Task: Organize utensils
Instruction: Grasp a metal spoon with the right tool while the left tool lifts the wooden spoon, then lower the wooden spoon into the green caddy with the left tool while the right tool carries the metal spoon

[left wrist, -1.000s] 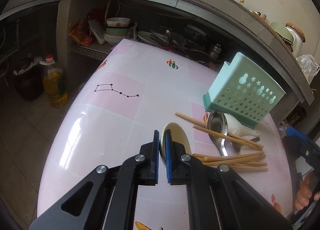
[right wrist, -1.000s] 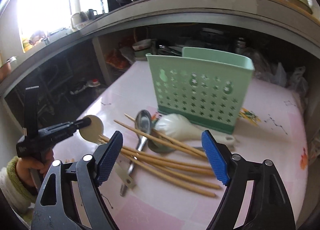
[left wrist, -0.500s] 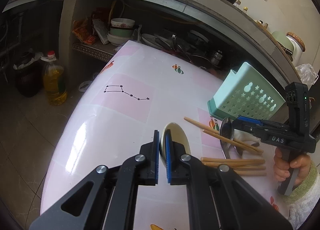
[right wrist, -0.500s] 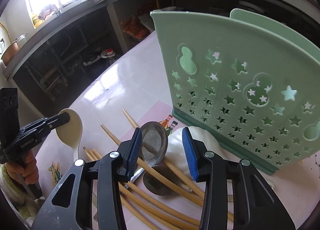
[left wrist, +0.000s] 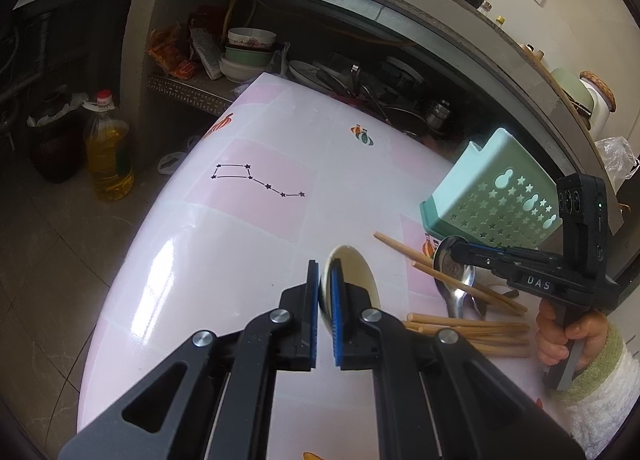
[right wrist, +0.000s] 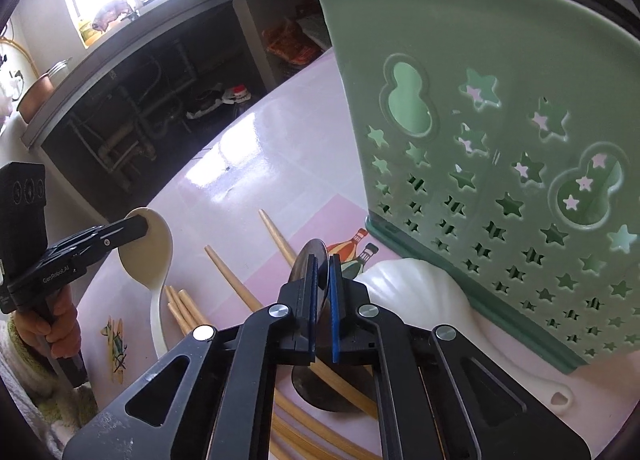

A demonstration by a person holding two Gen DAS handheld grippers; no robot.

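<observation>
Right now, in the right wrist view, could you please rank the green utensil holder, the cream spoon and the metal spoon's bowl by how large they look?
1. Green utensil holder, by far the largest.
2. Cream spoon, shut in the left gripper.
3. Metal spoon's bowl, mostly hidden between the right gripper pads, so its rank is unsure.

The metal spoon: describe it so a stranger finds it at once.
Start at the green star-cut utensil holder on the pink table. Before its base lie chopsticks and a white ladle. The metal spoon is the only shiny steel piece, pinched by the right tool.
</observation>
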